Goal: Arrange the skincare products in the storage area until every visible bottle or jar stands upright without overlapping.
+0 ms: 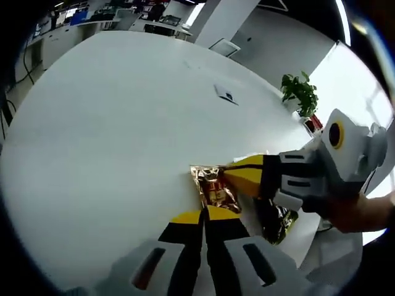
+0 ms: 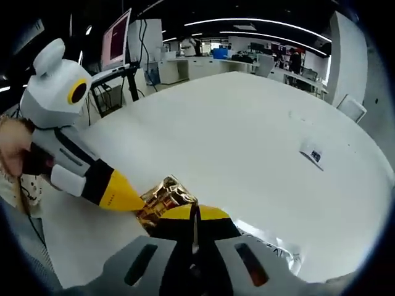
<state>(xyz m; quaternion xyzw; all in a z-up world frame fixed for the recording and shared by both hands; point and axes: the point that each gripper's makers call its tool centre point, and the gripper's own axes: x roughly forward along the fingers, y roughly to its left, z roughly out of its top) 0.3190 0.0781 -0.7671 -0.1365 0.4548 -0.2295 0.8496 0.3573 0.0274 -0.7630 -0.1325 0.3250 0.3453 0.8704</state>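
Left gripper view: the left gripper (image 1: 205,217) has its yellow-tipped jaws drawn together, with at most a hairline gap, pinching the near edge of a gold foil packet (image 1: 214,188) that lies on the white table (image 1: 111,123). The right gripper (image 1: 237,174) comes in from the right and its yellow tips meet the packet's right edge; whether those tips are parted or closed I cannot tell from here. The packet's long axis appears to run from the near grip away toward the far side of the table, lying flat, with reddish print facing up. A small card (image 1: 225,94) and a potted plant (image 1: 301,92) sit well apart, far and to the right.

Right gripper view: the right gripper (image 2: 192,214) shows its jaws pressed together just at the packet's (image 2: 165,196) near edge, apparently nipping the foil. The left gripper (image 2: 126,198) reaches in from the left, tip touching the packet's left side. Here the packet looks crumpled and slightly lifted between the two tips.

The risk, as I judge it: two grips pulling on thin foil from different edges could tear it or let it slip free, since each hold looks shallow. A soft packet is also unlikely to stand upright unaided and may flop over once released.
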